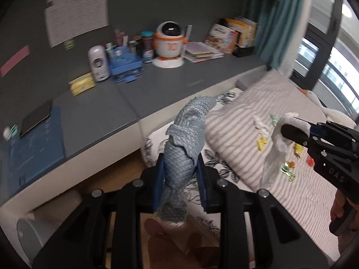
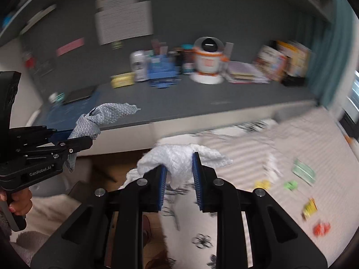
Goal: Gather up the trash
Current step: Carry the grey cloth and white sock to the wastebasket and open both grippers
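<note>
The right wrist view is smeared by motion: the small wrappers [image 2: 309,208] on the bed [image 2: 291,148] right of the white tissue [image 2: 179,159] are colored blobs, their print unreadable. The papers [image 2: 123,21] on the wall above the bench [image 2: 202,103] are illegible. The left hand-held gripper [image 2: 87,137] is cut off by the left edge.

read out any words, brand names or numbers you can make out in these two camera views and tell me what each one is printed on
"GenRobot.AI": white print on the side of the left claw, seen from the right wrist.
"DAS": pale letters on the body of the right claw, seen from the left wrist; it may be cut off.
Orange marks on the robot toy: too blurred to read.
Wall papers, book covers, yellow box: too blurred to read.
</note>
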`<state>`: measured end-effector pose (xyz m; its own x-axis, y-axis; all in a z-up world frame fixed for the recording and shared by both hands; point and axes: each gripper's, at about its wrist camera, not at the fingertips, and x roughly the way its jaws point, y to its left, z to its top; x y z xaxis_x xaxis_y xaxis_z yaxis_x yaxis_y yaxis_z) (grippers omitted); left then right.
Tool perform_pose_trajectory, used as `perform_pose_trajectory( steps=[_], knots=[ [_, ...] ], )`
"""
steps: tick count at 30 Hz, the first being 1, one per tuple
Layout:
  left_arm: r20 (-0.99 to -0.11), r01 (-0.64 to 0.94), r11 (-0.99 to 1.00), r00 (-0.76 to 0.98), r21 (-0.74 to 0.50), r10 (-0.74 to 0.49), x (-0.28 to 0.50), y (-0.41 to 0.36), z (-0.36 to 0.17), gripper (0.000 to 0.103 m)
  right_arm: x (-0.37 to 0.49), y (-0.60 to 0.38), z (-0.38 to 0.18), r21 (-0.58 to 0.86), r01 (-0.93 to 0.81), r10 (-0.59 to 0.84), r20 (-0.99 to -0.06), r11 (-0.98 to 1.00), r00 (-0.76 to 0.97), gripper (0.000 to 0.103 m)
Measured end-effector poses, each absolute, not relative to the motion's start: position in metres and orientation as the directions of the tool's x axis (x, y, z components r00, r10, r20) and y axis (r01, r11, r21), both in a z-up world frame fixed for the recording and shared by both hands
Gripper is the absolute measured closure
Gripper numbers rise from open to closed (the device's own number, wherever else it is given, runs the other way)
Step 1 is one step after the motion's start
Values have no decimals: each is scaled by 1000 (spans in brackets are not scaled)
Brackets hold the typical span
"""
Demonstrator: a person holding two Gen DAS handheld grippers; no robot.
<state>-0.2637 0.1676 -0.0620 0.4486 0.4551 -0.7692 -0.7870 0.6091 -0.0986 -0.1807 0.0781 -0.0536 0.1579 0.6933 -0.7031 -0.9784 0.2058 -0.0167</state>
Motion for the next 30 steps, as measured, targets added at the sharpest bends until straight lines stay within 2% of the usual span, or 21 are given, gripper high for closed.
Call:
perform_pose_trajectory(
  steps=[5, 12, 22, 30],
  knots=[
    [-773, -934, 347, 285, -91, 566, -374, 177, -60, 76, -276, 133, -55, -11, -997, 708, -705, -71, -43, 82],
    [-760, -996, 45, 91, -82, 643, -517, 168, -53, 76, -435, 189, -58, -6, -932, 666, -701, -363, -255, 82],
    [-799, -971, -236, -106, -46, 591, -696, 158, -67, 76, -627, 262, -78, 45, -766, 514, -716, -641, -473, 82],
    [-850, -933, -352, -124, -75, 511, -767, 150, -95, 76, -743, 283, -97, 71, -635, 368, -764, -769, -530, 82]
  ],
)
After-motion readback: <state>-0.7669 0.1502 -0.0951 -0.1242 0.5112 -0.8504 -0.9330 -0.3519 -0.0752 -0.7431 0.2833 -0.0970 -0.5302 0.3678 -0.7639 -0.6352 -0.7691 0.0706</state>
